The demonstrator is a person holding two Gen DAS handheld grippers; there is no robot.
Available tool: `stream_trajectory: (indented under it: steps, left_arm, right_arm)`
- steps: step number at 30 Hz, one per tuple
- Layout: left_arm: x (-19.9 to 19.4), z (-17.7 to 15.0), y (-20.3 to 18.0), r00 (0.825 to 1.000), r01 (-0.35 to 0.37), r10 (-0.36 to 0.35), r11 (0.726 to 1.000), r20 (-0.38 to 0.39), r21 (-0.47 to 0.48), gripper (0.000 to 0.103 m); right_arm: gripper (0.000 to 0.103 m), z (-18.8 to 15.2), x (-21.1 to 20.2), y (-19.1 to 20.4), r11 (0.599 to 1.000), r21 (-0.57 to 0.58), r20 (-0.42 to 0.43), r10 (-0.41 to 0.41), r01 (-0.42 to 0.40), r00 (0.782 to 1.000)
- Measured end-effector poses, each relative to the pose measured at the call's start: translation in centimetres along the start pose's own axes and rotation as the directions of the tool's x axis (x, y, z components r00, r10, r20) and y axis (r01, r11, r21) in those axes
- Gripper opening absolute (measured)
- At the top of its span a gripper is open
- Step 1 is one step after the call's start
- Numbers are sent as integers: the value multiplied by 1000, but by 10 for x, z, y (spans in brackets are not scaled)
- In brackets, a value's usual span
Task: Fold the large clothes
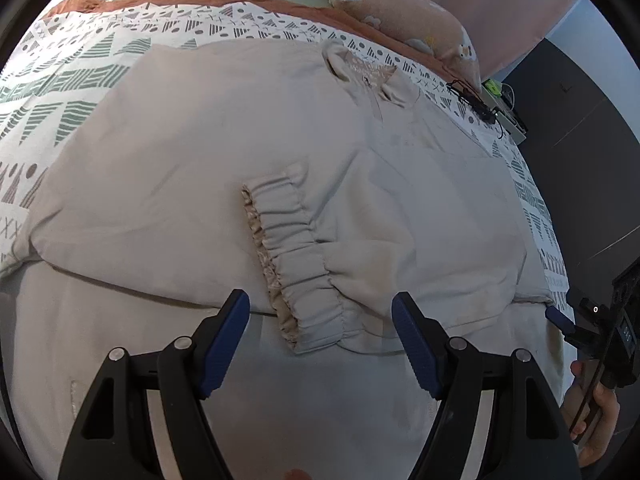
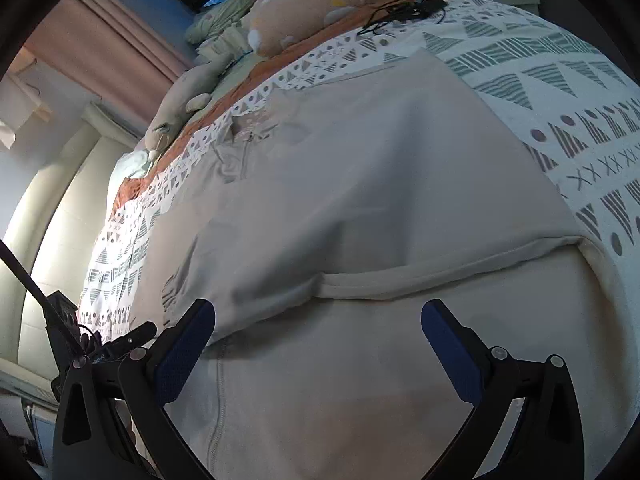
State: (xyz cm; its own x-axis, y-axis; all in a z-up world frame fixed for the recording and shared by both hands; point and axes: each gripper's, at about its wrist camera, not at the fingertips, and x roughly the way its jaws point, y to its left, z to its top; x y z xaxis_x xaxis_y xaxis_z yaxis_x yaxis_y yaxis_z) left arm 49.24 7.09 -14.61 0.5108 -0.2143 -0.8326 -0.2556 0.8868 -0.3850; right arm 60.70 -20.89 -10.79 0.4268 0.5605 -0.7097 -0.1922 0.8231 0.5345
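Mid-fold on a beige zip jacket [image 1: 192, 184], spread flat on the bed over a patterned duvet [image 1: 80, 64]; both sleeves look already crossed inward over the body, elastic cuff [image 1: 296, 264] of one lying near the middle, just ahead of the left claw [image 1: 320, 344]. Left claw open, nothing between the blue pads, hovering above the lower part of the garment. Right claw [image 2: 318, 348] wide open too, empty, above the lower panel just short of the sleeve's folded edge [image 2: 400, 280]. Probably between grasps: sleeve step done, bottom-to-collar fold not yet started. Next move likely calls for each claw to drop to the hem, out of frame near the bottom, pinch both corners, lift together and carry toward the collar [image 1: 360, 76], keeping tension even so the tucked sleeves stay put. Fabric looks soft, thick, lightly wrinkled, with a satin-like lining showing at the cuff mouth; zip [image 2: 220, 400] runs down the front. Plush toys [image 1: 408, 16] and a black cable [image 1: 476, 104] sit at the far side of the bed, clear of the jacket.
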Motion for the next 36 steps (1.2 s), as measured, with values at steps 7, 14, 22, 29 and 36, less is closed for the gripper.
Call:
stream_trajectory:
  steps: [7,14,22,29,36]
  left_arm:
    - [22,-15,-16,995,-96,97,995,-32,26,74]
    - [27,-24,-36,964,-263,265,952,8,154,45]
    - [-5,-10,-49,942,-336,326,917,80,213,35]
    - [-3,20,-47,925,-381,368,896,99,228,35]
    - [23,26,-32,926,-377,372,903,62,208,35]
  right_arm:
    - [103,-1,-22,-33,997,74,-1,-5,5,1000]
    - [103,-3,-20,-47,993,115,-30,-29,32,999]
    - [103,-7,-20,-64,976,216,-27,1,5,1000]
    - [103,-6,-30,-101,932,345,77,93,-114,993]
    - [103,-15,-34,-136,871,442,159,158,-213,975]
